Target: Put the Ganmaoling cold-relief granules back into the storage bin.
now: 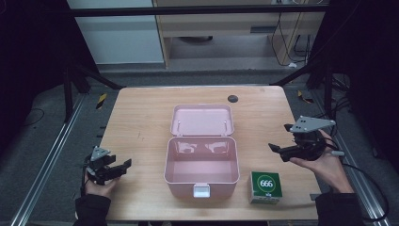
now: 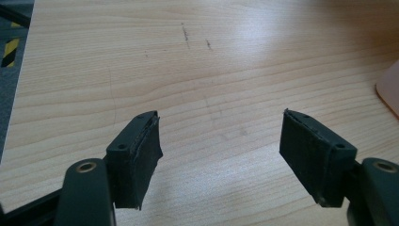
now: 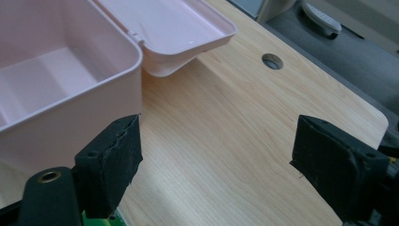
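The green box (image 1: 266, 187) sits on the table (image 1: 141, 117) just right of the open pink case (image 1: 201, 165). The left gripper (image 1: 123, 165) and right gripper (image 1: 277, 137) flank the case, jaws wide apart, holding nothing.

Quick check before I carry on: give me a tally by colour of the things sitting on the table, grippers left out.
Pink: 1, the open storage box, lid folded back, nothing visible inside.
Green and white: 1, the small carton marked 666, to the right of the box.
Total: 2 things on the table.
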{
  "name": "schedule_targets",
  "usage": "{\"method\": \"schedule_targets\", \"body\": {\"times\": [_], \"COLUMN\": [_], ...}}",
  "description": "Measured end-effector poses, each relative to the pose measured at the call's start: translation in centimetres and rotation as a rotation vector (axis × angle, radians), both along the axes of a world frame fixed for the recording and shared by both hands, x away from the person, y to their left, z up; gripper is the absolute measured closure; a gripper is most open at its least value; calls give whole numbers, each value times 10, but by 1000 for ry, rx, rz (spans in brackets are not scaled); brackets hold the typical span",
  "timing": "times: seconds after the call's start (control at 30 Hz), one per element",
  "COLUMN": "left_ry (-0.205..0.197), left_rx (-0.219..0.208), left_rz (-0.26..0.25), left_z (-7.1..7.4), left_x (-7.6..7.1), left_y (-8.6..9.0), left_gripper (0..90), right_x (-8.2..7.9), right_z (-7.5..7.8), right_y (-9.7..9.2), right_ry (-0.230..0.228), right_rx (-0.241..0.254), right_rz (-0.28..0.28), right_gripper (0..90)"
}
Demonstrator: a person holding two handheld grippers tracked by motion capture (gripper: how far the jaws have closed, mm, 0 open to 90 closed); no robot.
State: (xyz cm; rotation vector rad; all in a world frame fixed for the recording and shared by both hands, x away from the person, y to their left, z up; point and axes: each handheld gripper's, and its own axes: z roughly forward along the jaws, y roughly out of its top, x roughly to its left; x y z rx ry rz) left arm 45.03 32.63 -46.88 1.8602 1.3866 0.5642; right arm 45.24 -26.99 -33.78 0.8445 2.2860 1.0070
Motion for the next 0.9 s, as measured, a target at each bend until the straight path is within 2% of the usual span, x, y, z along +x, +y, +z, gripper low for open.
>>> {"method": "schedule_targets", "body": {"times": [0.07,0.33,0.53,0.63,0.9], "left_ry": [2,13,20,23,31], "left_rx": [3,12,17,19,40], "left_rz": [-3,-15,-22,-27,-41], "left_z": [0,-3,-4,-5,-6], "left_x": [0,1,2,2,2], "left_y": [-1,-3,-3,-4,-8], "left_gripper": [284,280,279,279,279], "right_x": [-1,-6,-10,-12,-15], "right_z": [5,19,28,30,28], "right_y": [5,10,15,17,26], "right_ry": [13,41,46,53,93], "right_rx": [-35,-114,-160,-169,-236], "right_rz": [43,121,173,189,245], "right_gripper": [162,150,144,141,140]}}
